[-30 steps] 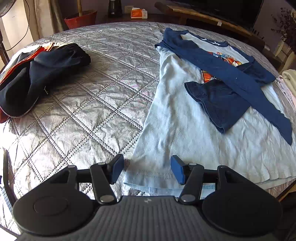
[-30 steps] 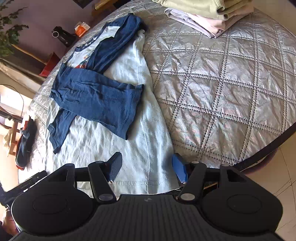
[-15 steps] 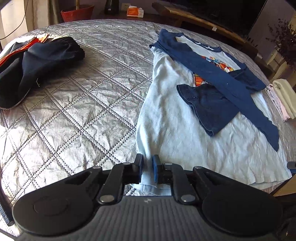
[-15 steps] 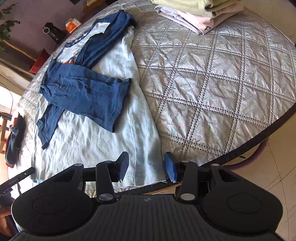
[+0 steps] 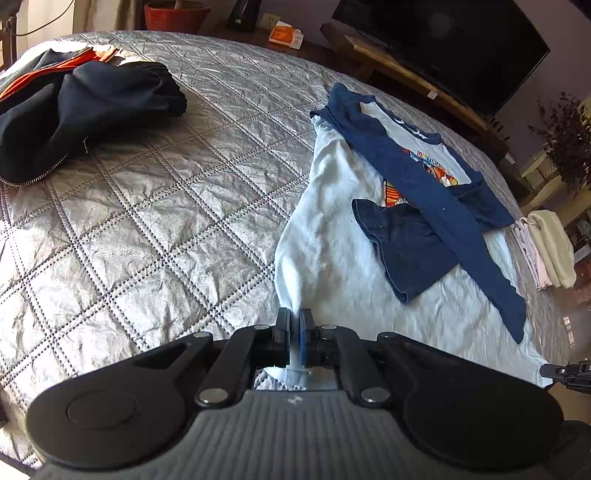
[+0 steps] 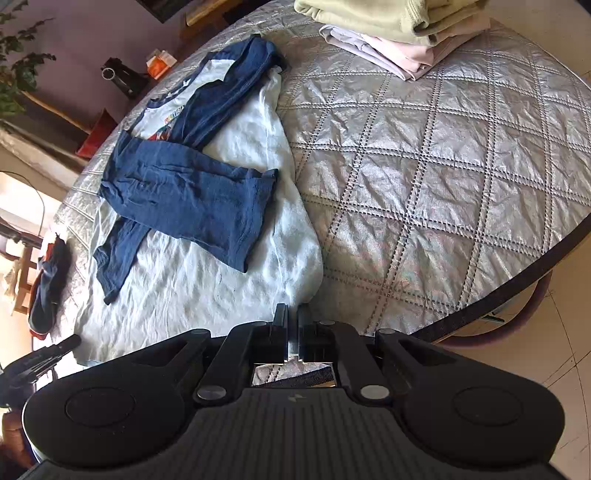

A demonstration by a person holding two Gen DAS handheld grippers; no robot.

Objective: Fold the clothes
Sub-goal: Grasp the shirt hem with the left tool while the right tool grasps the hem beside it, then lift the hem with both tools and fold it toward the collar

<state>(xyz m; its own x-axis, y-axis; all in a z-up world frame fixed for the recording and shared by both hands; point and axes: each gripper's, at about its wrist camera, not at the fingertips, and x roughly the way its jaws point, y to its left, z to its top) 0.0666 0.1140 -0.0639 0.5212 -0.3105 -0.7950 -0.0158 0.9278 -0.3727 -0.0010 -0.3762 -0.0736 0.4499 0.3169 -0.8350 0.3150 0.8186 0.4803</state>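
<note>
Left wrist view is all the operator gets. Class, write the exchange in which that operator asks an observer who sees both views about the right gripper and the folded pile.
Operator: Is the right gripper holding anything?
Observer: Yes, it is shut on the near corner of the long-sleeved shirt, close to the table's edge.
Operator: I see a folded pile at my far right. How is it stacked?
Observer: A pale green garment lies on top of a pale pink one.
</note>
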